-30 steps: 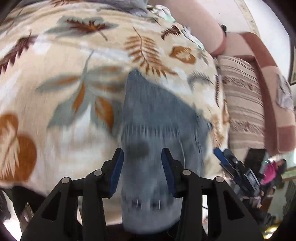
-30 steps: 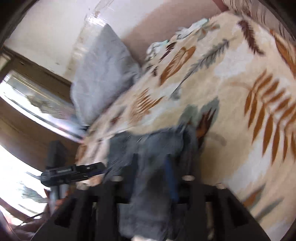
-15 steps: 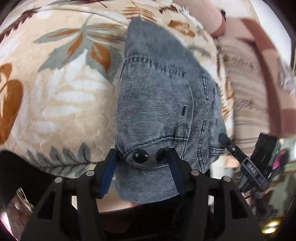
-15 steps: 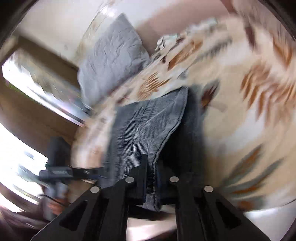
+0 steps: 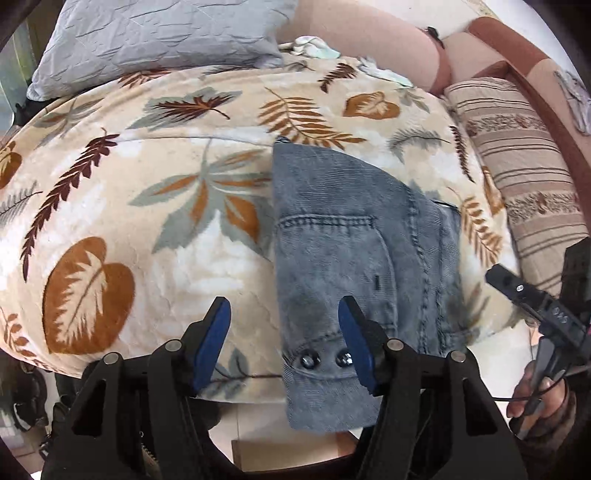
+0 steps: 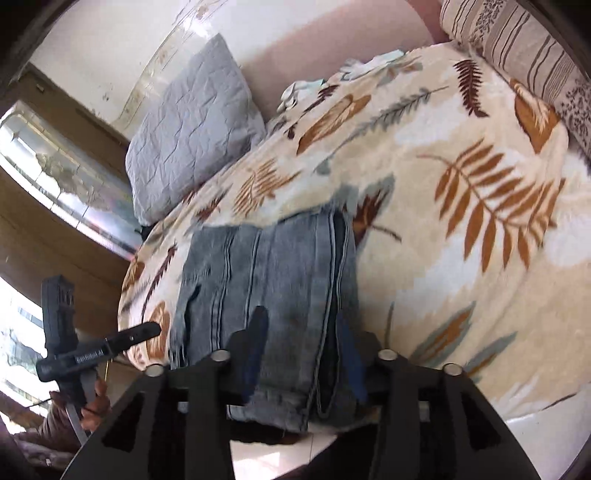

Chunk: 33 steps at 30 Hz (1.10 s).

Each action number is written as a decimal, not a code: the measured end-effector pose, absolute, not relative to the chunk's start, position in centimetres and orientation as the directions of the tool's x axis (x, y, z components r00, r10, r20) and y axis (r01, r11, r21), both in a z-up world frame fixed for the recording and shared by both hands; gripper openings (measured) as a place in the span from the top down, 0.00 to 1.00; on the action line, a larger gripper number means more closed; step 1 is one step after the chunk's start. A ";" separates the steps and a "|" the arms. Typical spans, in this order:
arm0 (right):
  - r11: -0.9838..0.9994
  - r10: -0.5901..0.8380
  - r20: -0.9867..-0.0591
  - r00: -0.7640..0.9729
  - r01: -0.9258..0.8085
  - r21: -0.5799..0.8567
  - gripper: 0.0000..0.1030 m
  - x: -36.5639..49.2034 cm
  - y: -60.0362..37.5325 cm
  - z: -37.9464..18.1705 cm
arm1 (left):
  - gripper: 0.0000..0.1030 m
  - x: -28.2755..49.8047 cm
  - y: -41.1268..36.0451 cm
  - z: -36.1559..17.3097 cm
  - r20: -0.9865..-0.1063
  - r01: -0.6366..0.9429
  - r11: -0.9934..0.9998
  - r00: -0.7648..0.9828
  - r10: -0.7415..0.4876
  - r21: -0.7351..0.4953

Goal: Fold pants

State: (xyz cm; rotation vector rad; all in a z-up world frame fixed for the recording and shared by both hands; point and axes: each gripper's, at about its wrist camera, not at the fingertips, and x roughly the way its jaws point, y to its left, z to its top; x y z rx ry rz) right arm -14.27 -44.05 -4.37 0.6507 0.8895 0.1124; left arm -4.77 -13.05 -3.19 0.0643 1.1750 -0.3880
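Pants (image 5: 332,236), grey-blue denim, folded into a compact stack, are lying at the near edge of the bed's leaf-print blanket (image 5: 155,192), waistband hanging over the edge so both hands can reach it. Left gripper (image 5: 284,343) is standing released, fingers spread either side of the waistband snaps; half a second ago it was framing them more closely. Right gripper (image 6: 301,354), then pinched on the fold's edge, is opening, denim between its fingers.

Faded blue-grey denim pants (image 5: 343,236); cream blanket (image 5: 155,206) printed with rust, brown and grey-green leaves; pale grey pillow (image 5: 155,33); beige striped cushion (image 5: 524,162).
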 end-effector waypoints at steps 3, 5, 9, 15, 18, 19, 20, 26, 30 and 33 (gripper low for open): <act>0.801 0.343 -0.690 0.637 0.185 0.569 0.43 -13.1 -43.9 -4.3 | 0.37 -4.0 -13.4 -3.5 -0.915 0.308 0.942 0.327 -0.238 -0.135; 0.804 0.340 -0.697 0.632 0.189 0.563 0.38 -12.1 -43.9 -4.5 | 0.37 -3.4 -13.6 -3.7 -0.916 0.294 0.949 0.338 -0.215 -0.114; 0.808 0.316 -0.717 0.622 0.220 0.547 0.33 -10.4 -44.5 -5.1 | 0.30 -0.6 -13.3 -2.8 -0.902 0.253 0.961 0.379 -0.208 -0.115; 0.802 0.337 -0.726 0.599 0.220 0.555 0.34 -7.3 -44.3 -6.8 | 0.30 2.3 -15.8 -4.6 -0.925 0.251 0.935 0.222 -0.309 -0.252; 0.829 0.311 -0.764 0.566 0.232 0.510 0.34 -6.2 -44.0 -7.5 | 0.30 2.8 -17.0 -6.7 -0.957 0.244 0.944 0.130 -0.259 -0.222; 0.812 0.332 -0.757 0.562 0.238 0.533 0.34 -6.4 -44.3 -7.6 | 0.30 2.6 -16.5 -7.0 -0.948 0.234 0.934 0.108 -0.300 -0.269; 0.795 0.352 -0.745 0.566 0.240 0.558 0.34 -6.9 -44.7 -7.5 | 0.30 2.0 -15.7 -7.3 -0.930 0.223 0.916 0.080 -0.359 -0.334; 0.736 0.509 -0.697 0.504 0.164 0.656 0.26 -10.1 -45.1 -10.5 | 0.21 0.4 -13.5 -10.5 -0.851 0.110 0.844 -0.025 -0.525 -0.525; 0.782 0.519 -0.699 0.492 0.056 0.620 0.57 -10.4 -42.2 -9.1 | 0.43 -0.5 -14.8 -8.5 -0.841 0.176 0.827 -0.006 -0.541 -0.533; 0.861 0.444 -0.765 0.466 0.014 0.508 0.70 -9.6 -40.1 -7.6 | 0.62 -0.9 -15.3 -7.4 -0.869 0.232 0.850 0.034 -0.494 -0.473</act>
